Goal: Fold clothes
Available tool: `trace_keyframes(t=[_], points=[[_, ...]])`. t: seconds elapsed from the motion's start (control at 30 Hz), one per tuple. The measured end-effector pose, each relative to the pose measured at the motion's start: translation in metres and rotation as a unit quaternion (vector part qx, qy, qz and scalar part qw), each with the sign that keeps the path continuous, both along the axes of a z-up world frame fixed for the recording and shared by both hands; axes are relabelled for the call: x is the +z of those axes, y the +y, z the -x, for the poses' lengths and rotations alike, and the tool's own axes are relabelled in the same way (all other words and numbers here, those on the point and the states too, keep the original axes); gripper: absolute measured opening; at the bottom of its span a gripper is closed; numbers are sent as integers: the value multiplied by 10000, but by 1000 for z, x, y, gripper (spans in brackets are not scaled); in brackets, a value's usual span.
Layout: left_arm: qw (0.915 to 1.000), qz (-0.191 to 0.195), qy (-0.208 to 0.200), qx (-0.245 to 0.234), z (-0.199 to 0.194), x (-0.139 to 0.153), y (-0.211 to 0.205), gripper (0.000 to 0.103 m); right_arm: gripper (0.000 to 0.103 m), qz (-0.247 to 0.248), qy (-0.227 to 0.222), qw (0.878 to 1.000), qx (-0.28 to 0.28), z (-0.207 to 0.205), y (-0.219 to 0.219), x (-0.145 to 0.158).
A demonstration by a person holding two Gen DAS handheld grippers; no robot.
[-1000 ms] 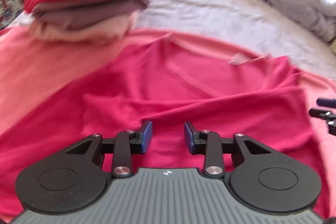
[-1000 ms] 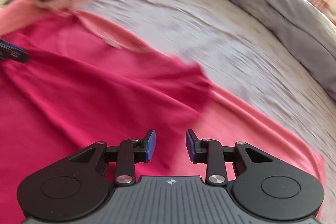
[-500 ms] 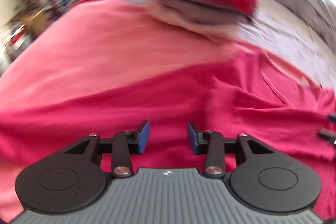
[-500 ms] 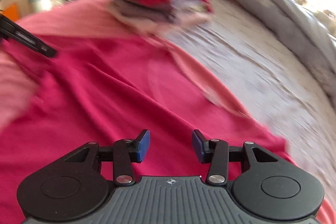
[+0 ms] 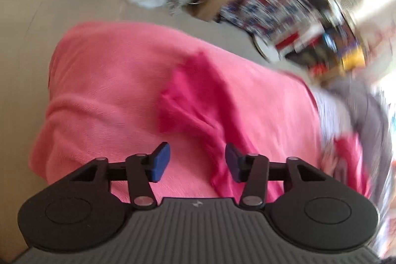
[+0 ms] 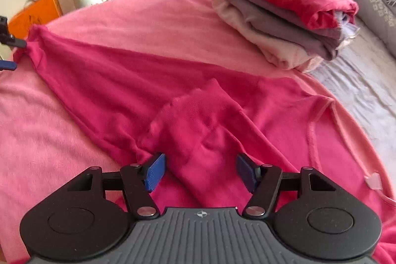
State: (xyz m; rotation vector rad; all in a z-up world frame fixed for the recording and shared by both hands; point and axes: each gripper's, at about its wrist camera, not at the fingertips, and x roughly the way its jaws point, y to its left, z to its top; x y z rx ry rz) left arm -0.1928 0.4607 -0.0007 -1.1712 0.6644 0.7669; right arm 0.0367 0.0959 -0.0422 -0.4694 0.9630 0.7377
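- We hold two tools over a bed, where a deep pink shirt (image 6: pixel 138 81) lies spread on a lighter pink blanket (image 6: pixel 148 24).
- The shirt sits just in front of a stack of folded clothes (image 6: pixel 284 16), which we take as our landmark; one sleeve is doubled back across the body, on the side away from the stack.
- Our right tool (image 6: pixel 200 172) has just been opening; its jaws now stand well apart over the folded sleeve, gripping nothing.
- Our left tool (image 5: pixel 195 162) has likewise been opening and holds no cloth, though a ridge of shirt runs beside its right finger. It has swung from the shirt's middle, a second ago, out to the far hem, the corner farthest from the stack.
- The left view is blurred, so finer detail there escapes us.
- We judge the sleeve fold finished and both tools freed for a fresh grip, probably at the hem, to bring the shirt's lower part up toward the stack.
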Motion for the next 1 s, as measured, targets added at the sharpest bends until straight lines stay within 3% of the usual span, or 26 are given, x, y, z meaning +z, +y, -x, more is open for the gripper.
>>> trace_keyframes(t=[0.1,0.17,0.27,0.33,0.4,0.5,0.6,0.7,0.8,0.9,1.0], points=[[9960,430,-574,538,9,-24,8,60,64,239,69,9996,-111,1,-2,3],[9931,395,-814,741,12,-31,3,66,64,282,187,9990,-282,-2,-4,5],[9893,238,-979,1057,15,-36,-3,65,64,278,337,9976,-532,0,-10,2],[9885,-49,-905,1211,15,-36,-7,58,64,321,328,9971,-602,8,-13,0],[9887,-241,-691,1305,8,-38,-7,31,64,377,311,9968,-638,9,-8,-1],[9874,-250,-782,1355,3,-41,-3,5,64,368,318,9966,-661,10,-7,0],[9866,-311,-956,1283,2,-35,-3,3,64,358,325,9965,-685,11,-7,1],[9878,-744,-951,981,-4,-12,-10,3,64,323,300,9964,-730,13,-11,4],[9836,-1528,-924,250,-26,23,-26,3,64,275,221,9954,-887,14,-20,8],[9666,-2208,-1137,-630,-52,56,-59,3,65,123,126,9931,-1160,18,-38,14],[9432,-2542,-1508,-1514,-85,81,-99,3,67,5,52,9888,-1492,24,-64,21]])
